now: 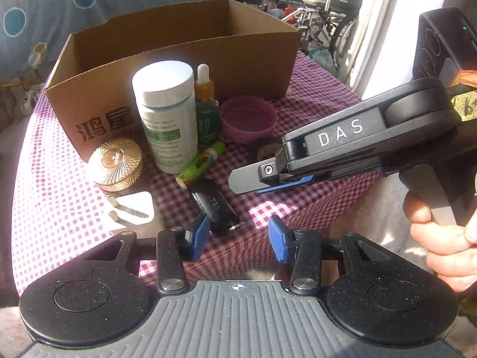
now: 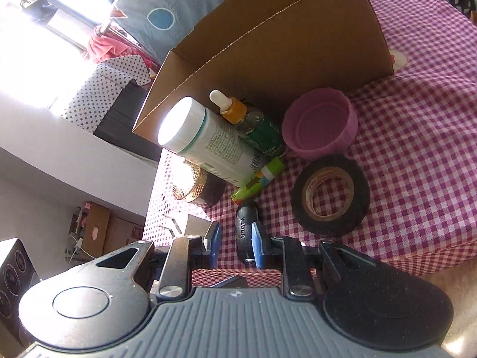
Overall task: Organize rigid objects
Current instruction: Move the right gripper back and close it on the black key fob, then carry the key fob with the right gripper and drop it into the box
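A round table (image 1: 313,95) under a red-and-white checked cloth, in a sunlit room with wheelchairs behind. Toward its far edge stands an open cardboard box (image 1: 167,68). In front of the box are a white pill bottle (image 1: 167,116), a pink bowl (image 1: 247,119), a roll of black tape (image 2: 331,194), a gold lidded jar (image 1: 116,164), a green dropper bottle (image 1: 207,113), a green tube (image 1: 201,162) and, nearest the front edge, a black cylinder (image 1: 216,205). The left gripper (image 1: 238,235) hangs partly open and empty. The right gripper (image 2: 234,244) is nearly closed; the cylinder lies beyond it, not gripped. Reaching in, either could likely topple the tall bottle.
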`<state>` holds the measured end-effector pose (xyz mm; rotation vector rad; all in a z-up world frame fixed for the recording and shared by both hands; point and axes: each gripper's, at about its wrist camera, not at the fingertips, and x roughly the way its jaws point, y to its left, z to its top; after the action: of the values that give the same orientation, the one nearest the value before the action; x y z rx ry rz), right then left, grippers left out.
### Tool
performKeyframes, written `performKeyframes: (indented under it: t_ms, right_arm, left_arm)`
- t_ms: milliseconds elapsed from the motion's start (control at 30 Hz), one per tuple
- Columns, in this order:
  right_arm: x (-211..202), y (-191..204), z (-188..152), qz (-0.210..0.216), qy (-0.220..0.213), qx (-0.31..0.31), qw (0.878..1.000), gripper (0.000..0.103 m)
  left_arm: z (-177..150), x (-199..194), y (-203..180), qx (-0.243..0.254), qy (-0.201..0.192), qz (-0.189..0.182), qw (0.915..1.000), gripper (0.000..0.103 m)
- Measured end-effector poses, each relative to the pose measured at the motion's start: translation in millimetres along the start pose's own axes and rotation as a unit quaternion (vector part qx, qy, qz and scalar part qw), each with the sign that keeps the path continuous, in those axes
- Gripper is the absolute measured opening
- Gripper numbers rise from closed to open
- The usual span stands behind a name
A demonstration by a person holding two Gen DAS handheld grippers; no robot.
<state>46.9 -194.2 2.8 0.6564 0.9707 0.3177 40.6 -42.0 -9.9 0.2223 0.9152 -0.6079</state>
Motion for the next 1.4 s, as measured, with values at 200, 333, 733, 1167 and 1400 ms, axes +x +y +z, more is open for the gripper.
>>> performKeyframes:
  t_ms: [200, 333, 733, 1167, 1400]
  right_arm:
    - [28, 5, 7, -0.038, 0.028, -0.037, 0.998, 0.023]
    - [41, 2, 10, -0.048, 0.046, -0.037, 0.997, 0.023]
    - [39, -11, 22, 0.005, 0.069, 0.004, 0.998, 0.025]
    - [50, -20, 10, 0.040, 0.065, 0.042, 0.996, 0.019]
    - [32, -7, 5, 0.043, 0.045, 0.036, 0.997, 0.017]
  left_arm:
    - [-3, 22, -4, 0.007, 0.018, 0.029, 0.9994, 0.043]
    - [-1, 34, -4, 0.008, 0.030, 0.027, 0.9992, 0.043]
    - [5, 46, 3, -0.008, 0.022, 0.022, 0.9995, 0.044]
    - [-7, 40, 15, -0.022, 0.002, 0.030, 0.9993, 0.045]
    - [-5, 18, 5, -0.016, -0.017, 0.025, 0.9994, 0.045]
